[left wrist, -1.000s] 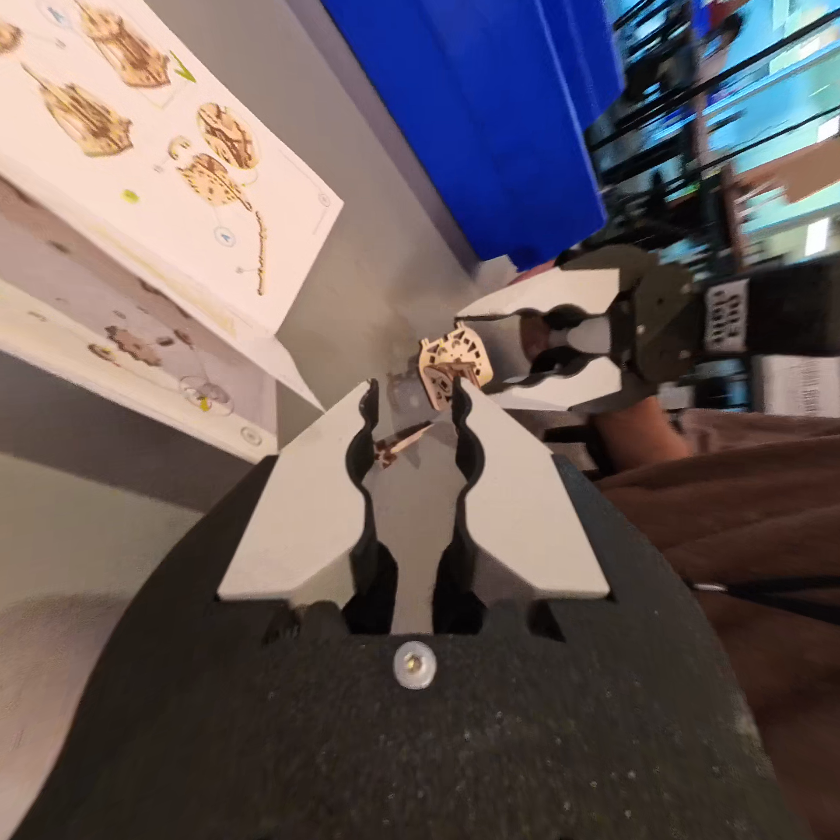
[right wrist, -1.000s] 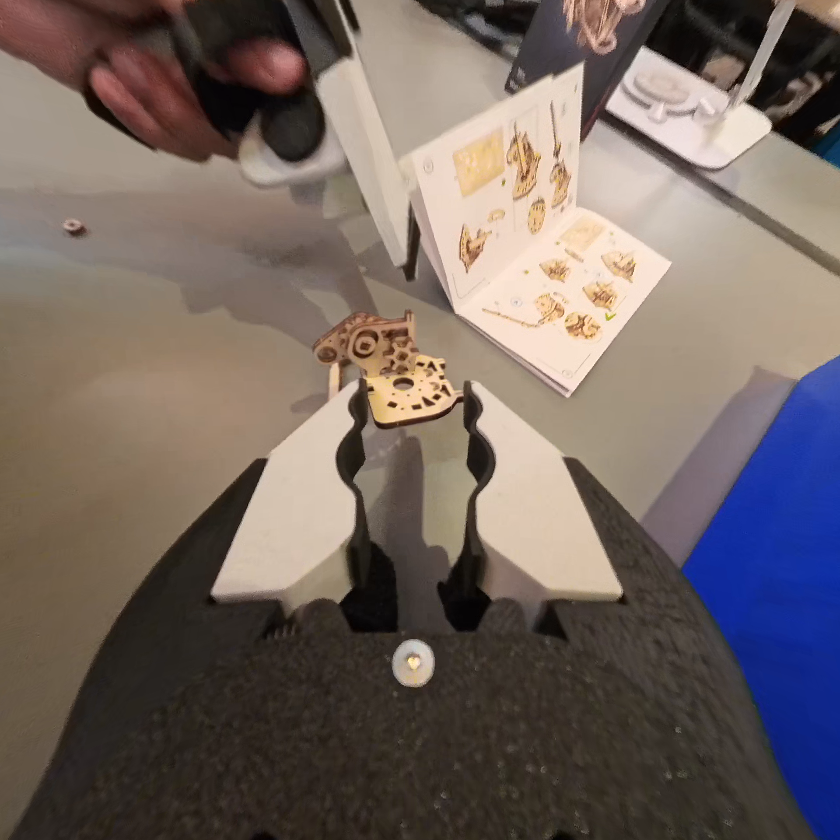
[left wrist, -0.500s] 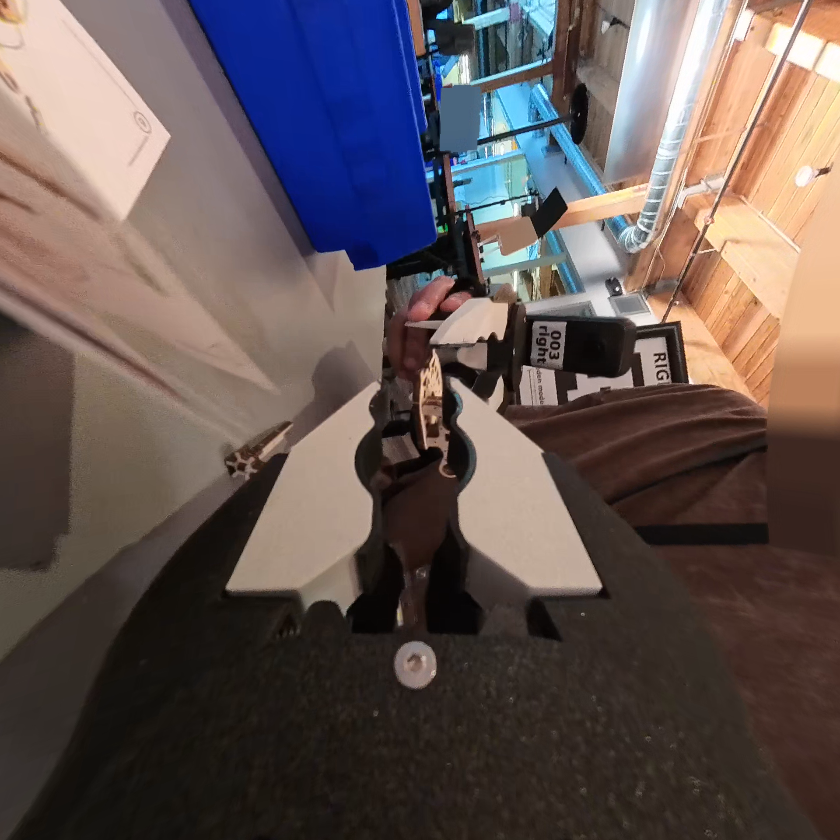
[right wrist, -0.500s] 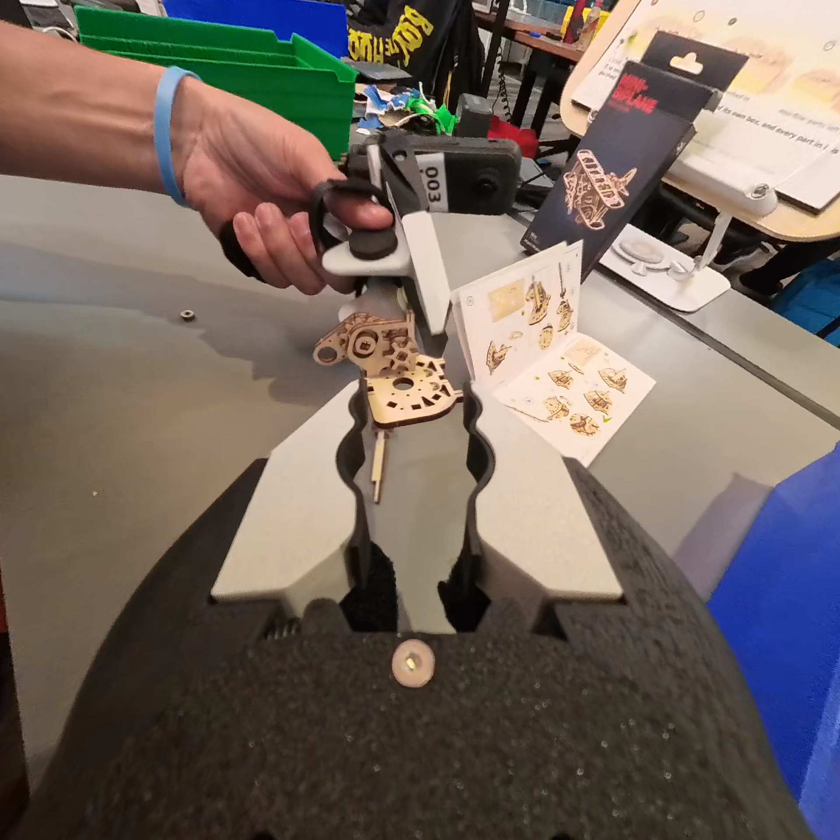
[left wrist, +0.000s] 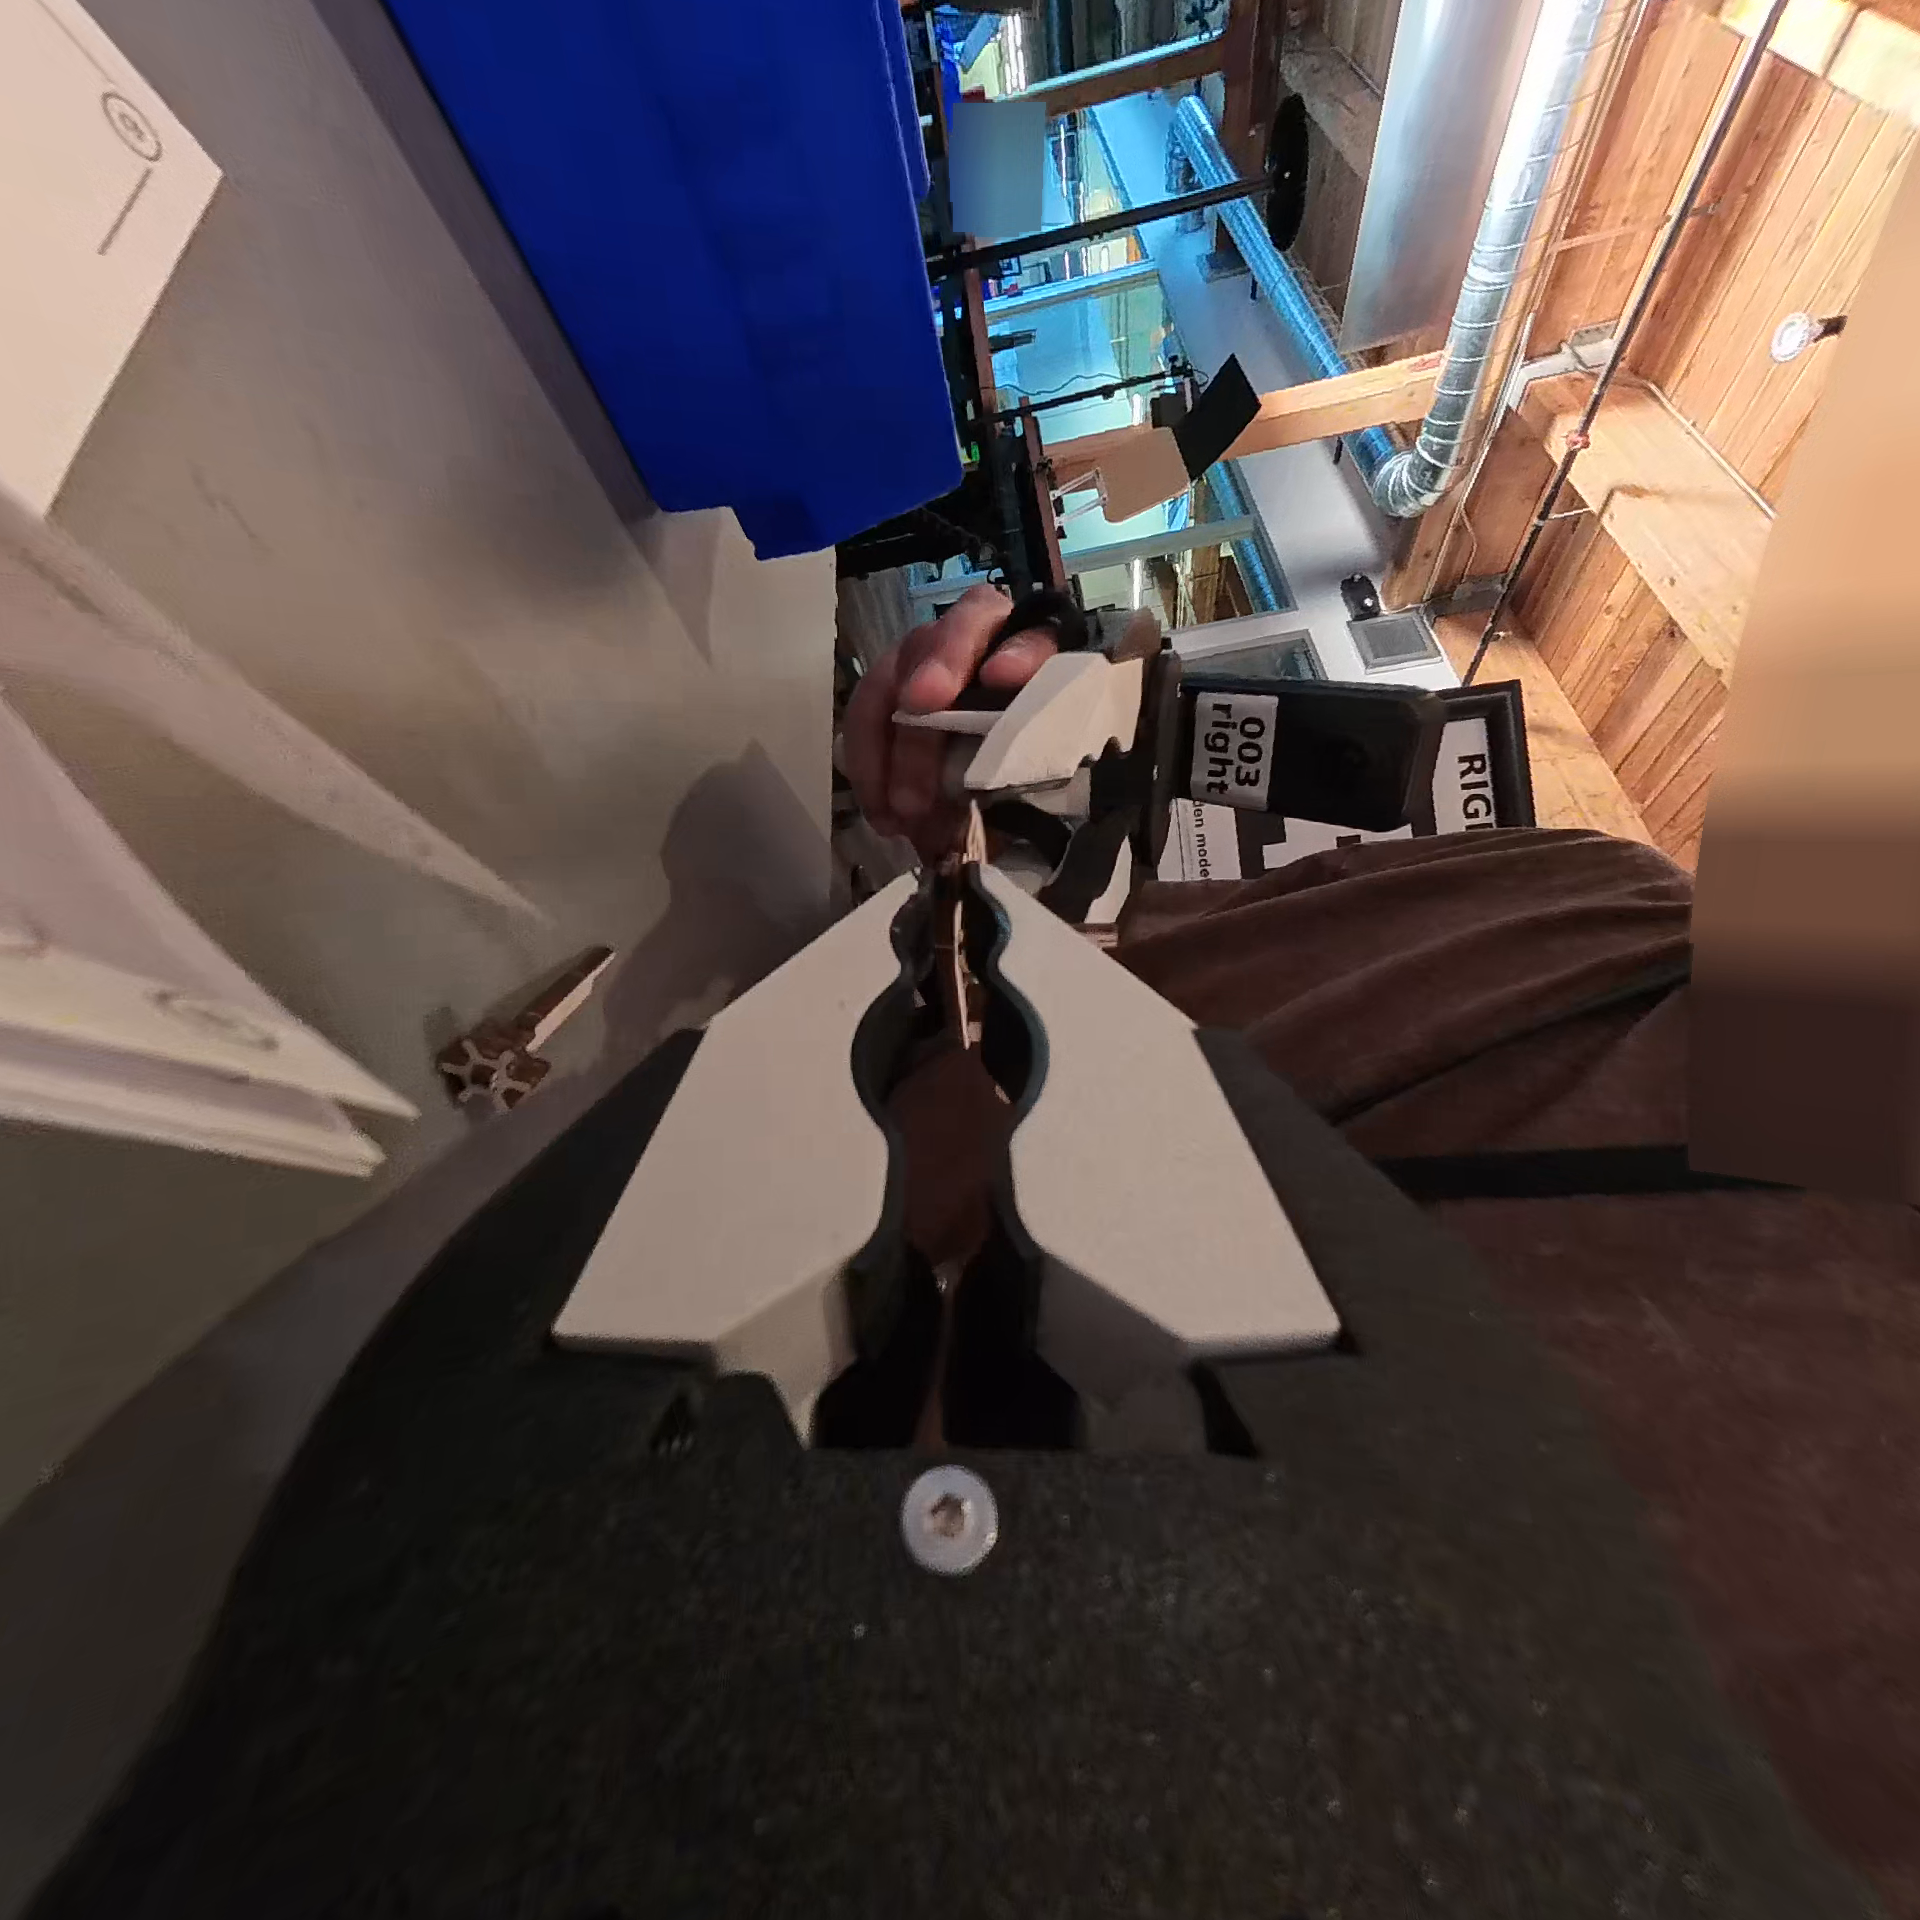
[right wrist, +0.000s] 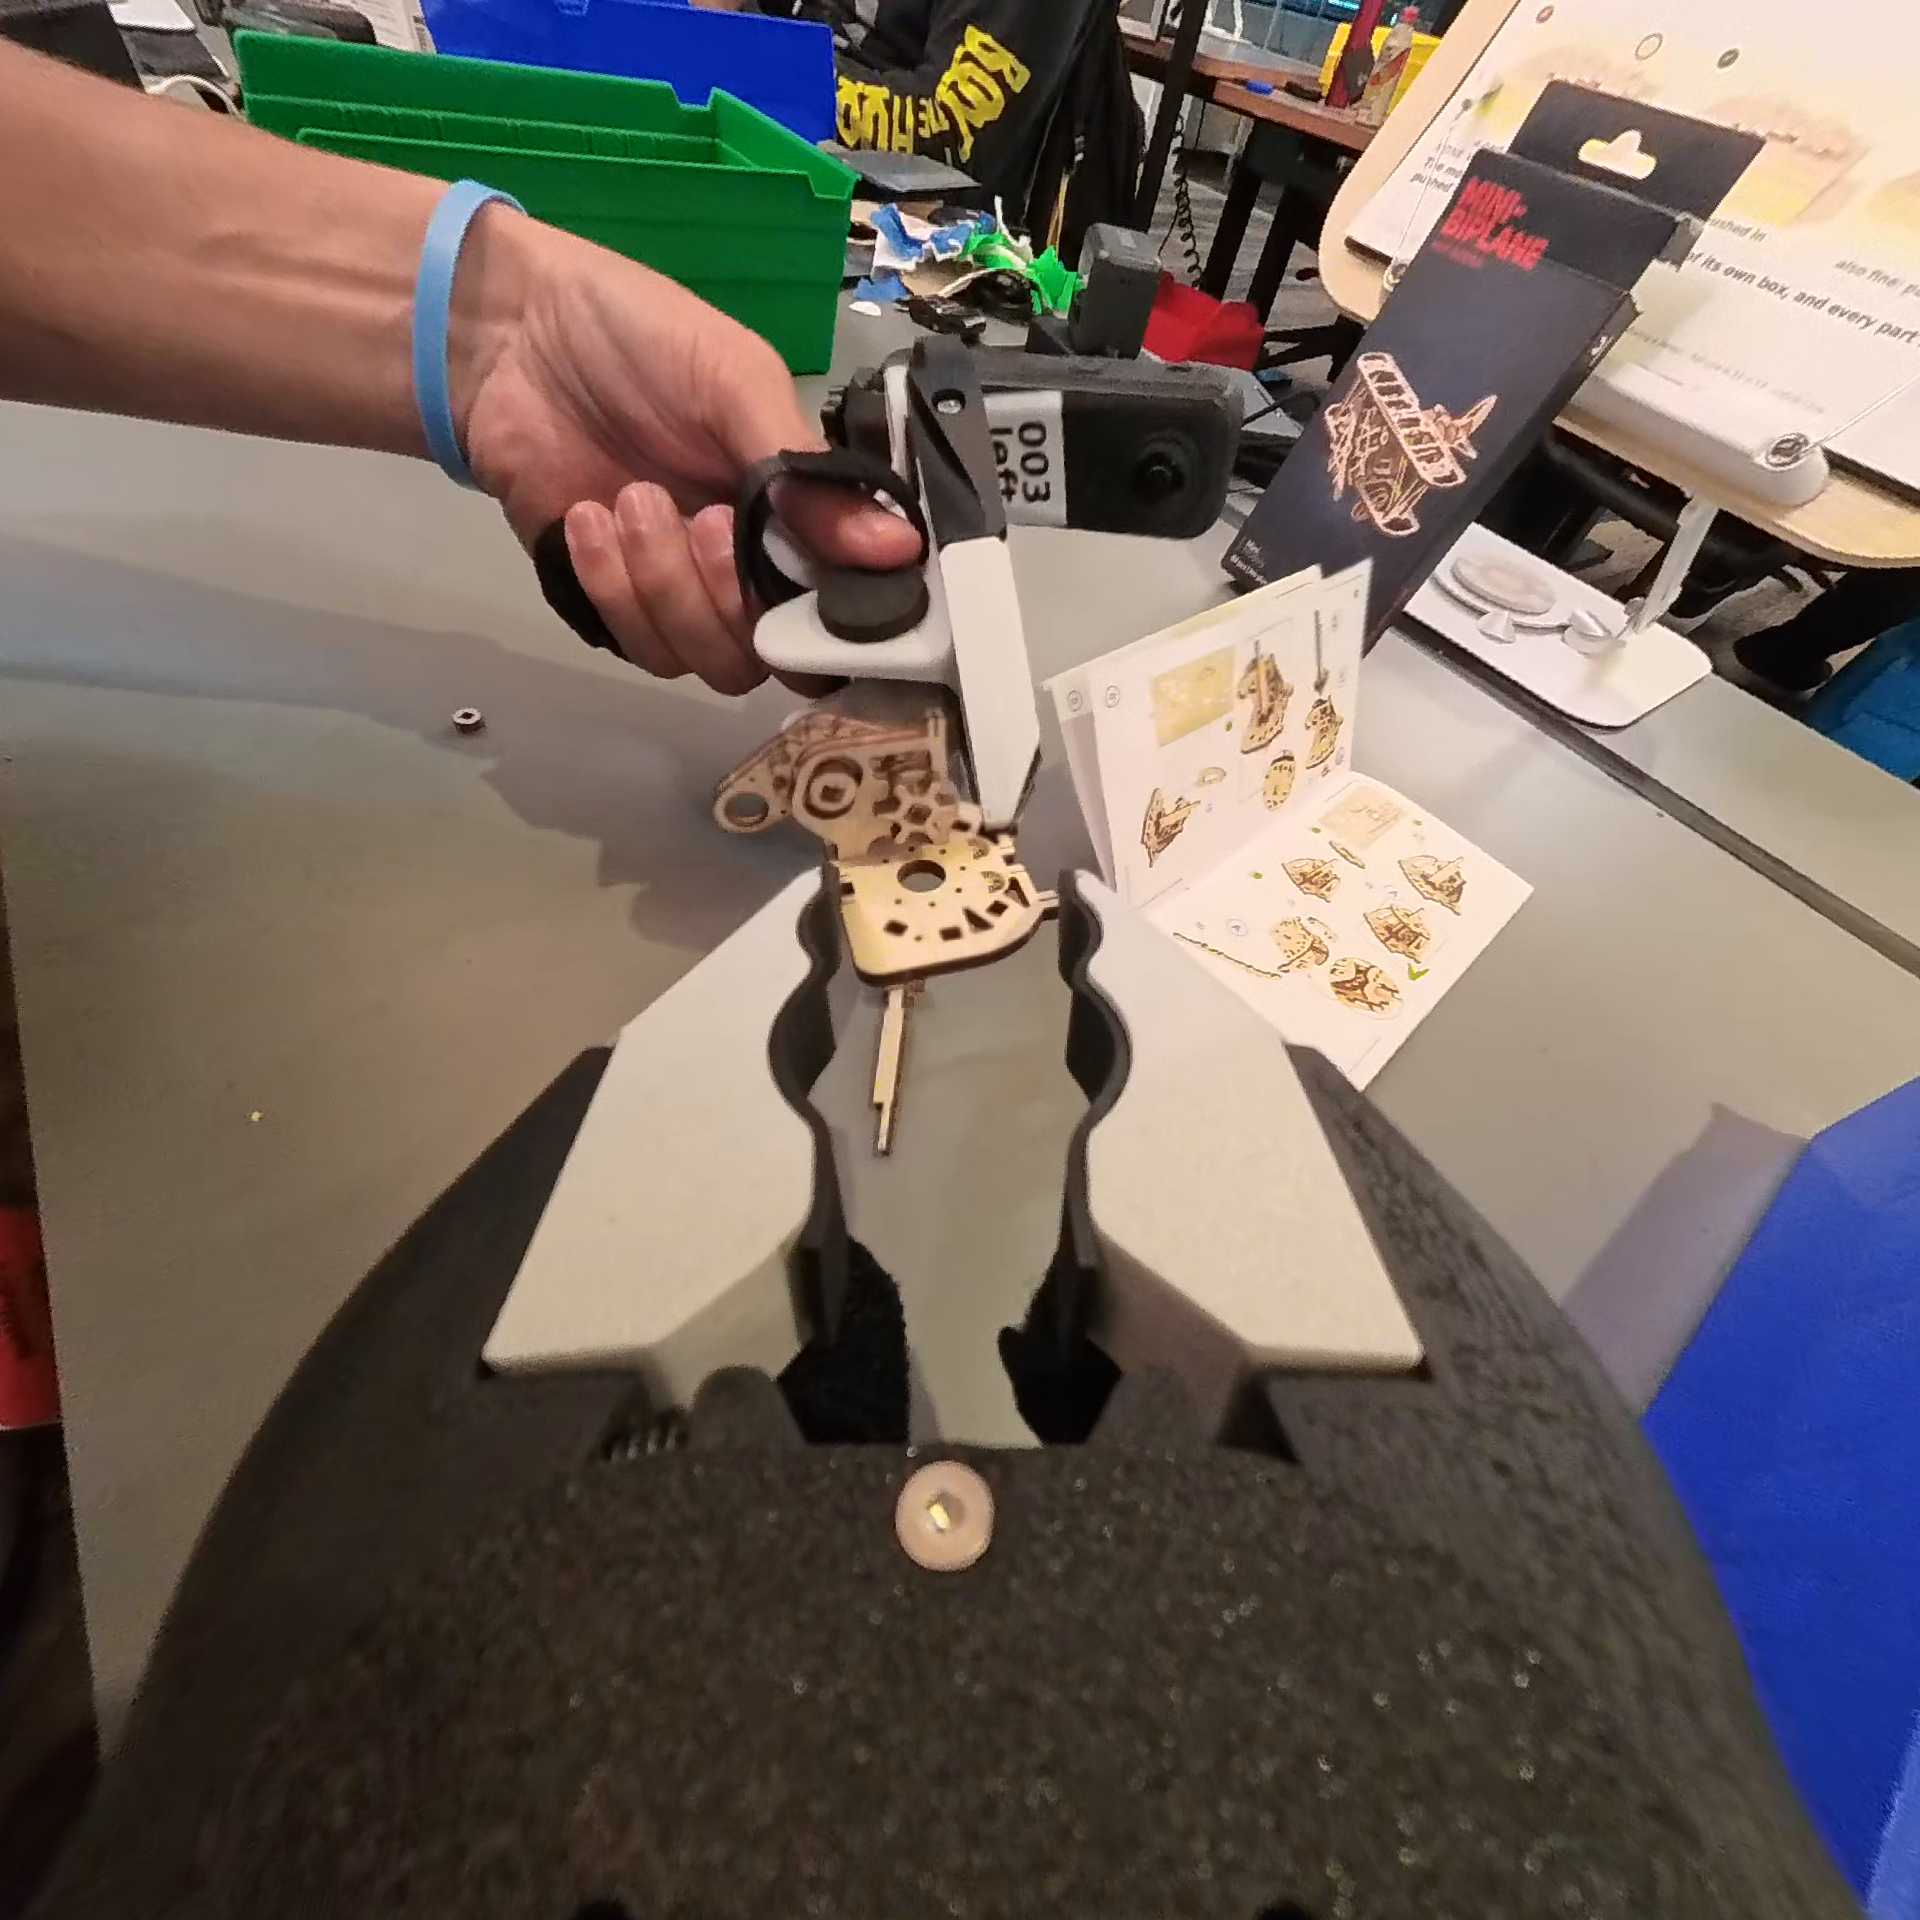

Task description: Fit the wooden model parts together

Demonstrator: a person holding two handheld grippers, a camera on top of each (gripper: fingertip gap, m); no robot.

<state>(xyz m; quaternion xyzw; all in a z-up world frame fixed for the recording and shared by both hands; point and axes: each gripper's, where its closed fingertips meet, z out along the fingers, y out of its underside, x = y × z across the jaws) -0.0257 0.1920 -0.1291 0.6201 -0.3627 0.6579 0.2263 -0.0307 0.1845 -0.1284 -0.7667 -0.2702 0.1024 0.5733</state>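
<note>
The wooden model is two joined laser-cut plates: a flat plate with a round hole point(right wrist: 935, 920) and an upright plate with gear cut-outs point(right wrist: 831, 790). My right gripper point(right wrist: 945, 894) is shut on the flat plate and holds the model above the grey table point(right wrist: 312, 935). My left gripper point(right wrist: 987, 810) comes down from above, its fingers shut on the upright plate. In the left wrist view the left gripper point(left wrist: 951, 894) pinches the plate edge-on point(left wrist: 961, 935), with the right gripper point(left wrist: 982, 821) just beyond. A loose wooden stick point(right wrist: 888, 1060) lies on the table under the model; it also shows in the left wrist view point(left wrist: 520, 1039).
An open instruction booklet point(right wrist: 1299, 862) lies to the right, with a dark product box point(right wrist: 1434, 416) and a white stand point(right wrist: 1558, 644) behind it. A blue bin point(right wrist: 1818, 1403) stands at the right and a green bin point(right wrist: 540, 156) at the back. A small nut point(right wrist: 464, 719) lies at the left.
The right gripper has raised the model off the table. The left gripper has swung away from the stick, reached the model and closed on its upright plate. The stick stays on the table.
</note>
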